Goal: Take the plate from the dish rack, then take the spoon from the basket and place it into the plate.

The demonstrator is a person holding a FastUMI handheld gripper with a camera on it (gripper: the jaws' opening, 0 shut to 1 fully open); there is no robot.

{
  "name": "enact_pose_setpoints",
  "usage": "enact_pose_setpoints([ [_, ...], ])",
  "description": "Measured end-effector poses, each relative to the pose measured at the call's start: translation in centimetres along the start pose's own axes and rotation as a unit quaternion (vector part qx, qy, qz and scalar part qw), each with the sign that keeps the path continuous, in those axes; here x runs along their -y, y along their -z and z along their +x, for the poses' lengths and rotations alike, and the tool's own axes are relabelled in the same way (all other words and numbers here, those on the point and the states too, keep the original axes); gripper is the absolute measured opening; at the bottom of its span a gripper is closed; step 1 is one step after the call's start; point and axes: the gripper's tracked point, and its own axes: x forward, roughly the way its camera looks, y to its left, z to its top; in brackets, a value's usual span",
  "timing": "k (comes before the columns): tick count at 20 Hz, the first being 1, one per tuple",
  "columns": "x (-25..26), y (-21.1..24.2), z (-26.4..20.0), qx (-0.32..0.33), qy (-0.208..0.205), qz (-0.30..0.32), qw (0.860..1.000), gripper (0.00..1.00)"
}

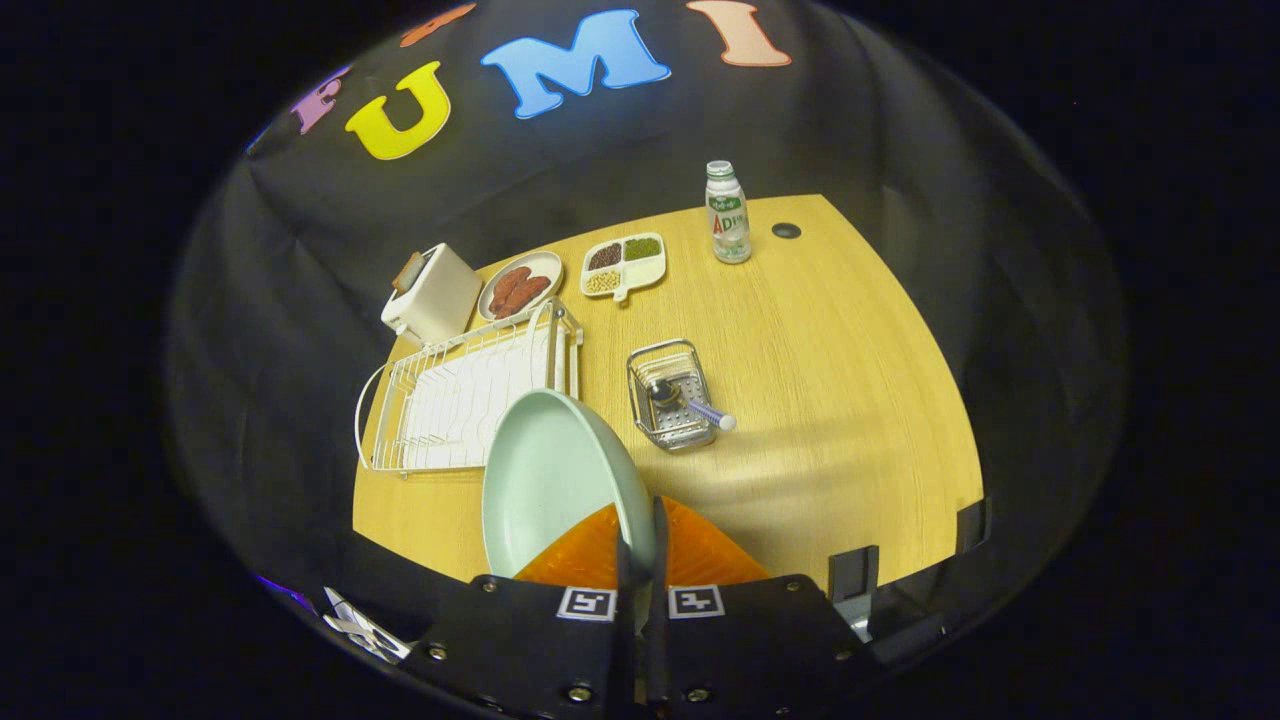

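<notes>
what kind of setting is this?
Looks like a staged kitchen tabletop in a booth: dish rack, toaster and a spoon in a wire basket on a wooden table. Tongs grip a plate.

The gripper (640, 545) has a black body made of two flat plates, each carrying a square black-and-white marker near the middle seam at 6 o'clock. Small round screws dot the plates. Two wedge-shaped, ribbed fingers (700, 550) narrow toward 12 o'clock from the plates.
</notes>
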Motion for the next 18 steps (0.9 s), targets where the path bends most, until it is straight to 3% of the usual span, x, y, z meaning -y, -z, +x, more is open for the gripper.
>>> enact_pose_setpoints([
  [6, 2.0, 5.0, 3.6, -0.026, -0.052, 0.029, 0.998, 0.05],
  [14, 3.3, 7.2, 8.5, -0.04, -0.07, 0.069, 0.994, 0.05],
  [18, 2.6, 8.5, 11.5, -0.049, -0.07, 0.054, 0.995, 0.07],
])
